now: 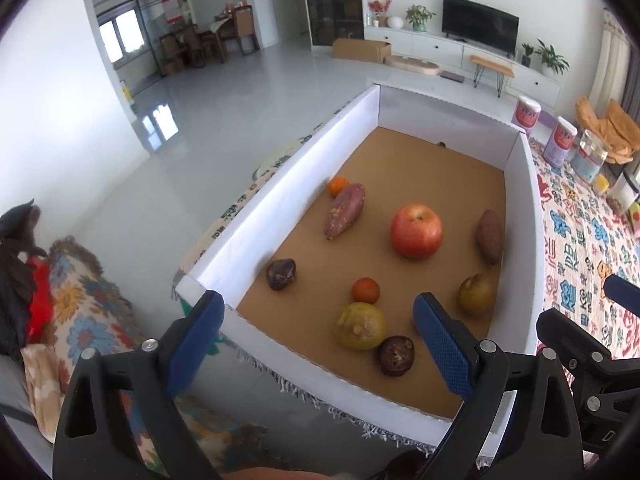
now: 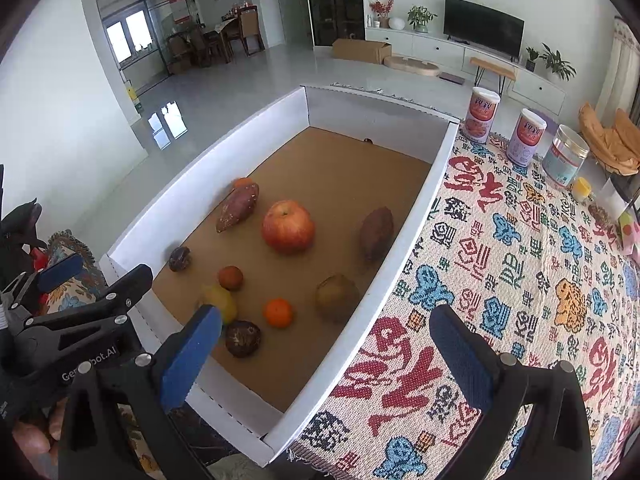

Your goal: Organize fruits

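Left gripper (image 1: 320,334) wide open, empty, above the box's (image 1: 280,184) near end. Right gripper (image 2: 326,344) wide open, empty, over the box's (image 2: 412,236) right wall and the cloth (image 2: 520,280). Fruits lie loose on the box floor: apple (image 1: 416,230) mid-floor, small orange (image 1: 365,290) near a yellow-green fruit (image 1: 361,326).
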Available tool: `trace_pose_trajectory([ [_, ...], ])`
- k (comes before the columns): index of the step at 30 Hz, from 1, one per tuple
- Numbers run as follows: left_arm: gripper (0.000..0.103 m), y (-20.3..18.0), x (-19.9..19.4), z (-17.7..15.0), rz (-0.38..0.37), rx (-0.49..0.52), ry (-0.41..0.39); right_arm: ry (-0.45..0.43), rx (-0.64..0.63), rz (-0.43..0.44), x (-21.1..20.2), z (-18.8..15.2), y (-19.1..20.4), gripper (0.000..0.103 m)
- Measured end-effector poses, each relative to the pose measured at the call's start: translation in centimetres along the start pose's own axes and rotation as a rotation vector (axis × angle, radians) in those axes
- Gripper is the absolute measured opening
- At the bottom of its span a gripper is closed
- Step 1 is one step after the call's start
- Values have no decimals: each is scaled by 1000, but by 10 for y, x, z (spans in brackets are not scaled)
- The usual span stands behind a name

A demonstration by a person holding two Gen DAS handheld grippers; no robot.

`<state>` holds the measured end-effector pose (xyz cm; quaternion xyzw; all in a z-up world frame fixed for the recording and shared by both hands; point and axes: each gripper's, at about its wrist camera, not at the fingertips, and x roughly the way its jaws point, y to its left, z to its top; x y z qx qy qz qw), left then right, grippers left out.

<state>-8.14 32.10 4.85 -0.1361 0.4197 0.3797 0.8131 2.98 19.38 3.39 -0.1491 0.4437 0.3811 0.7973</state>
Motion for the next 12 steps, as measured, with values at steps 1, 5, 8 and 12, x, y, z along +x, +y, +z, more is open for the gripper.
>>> trace_pose_trajectory([
  [1, 97, 0, 0, 0, 0, -1, 1, 3, -2, -1, 1, 0, 1, 103],
  [5, 97, 2, 3, -1, 2, -5, 8, 15, -5, -2, 4, -2, 3, 103],
  [8, 97, 3, 9, -2, 11, -9, 18, 18, -7, -2, 6, -2, 4, 103],
  [12, 97, 6, 11, -4, 17, -14, 11, 20, -10, 3, 8, -1, 6, 103],
])
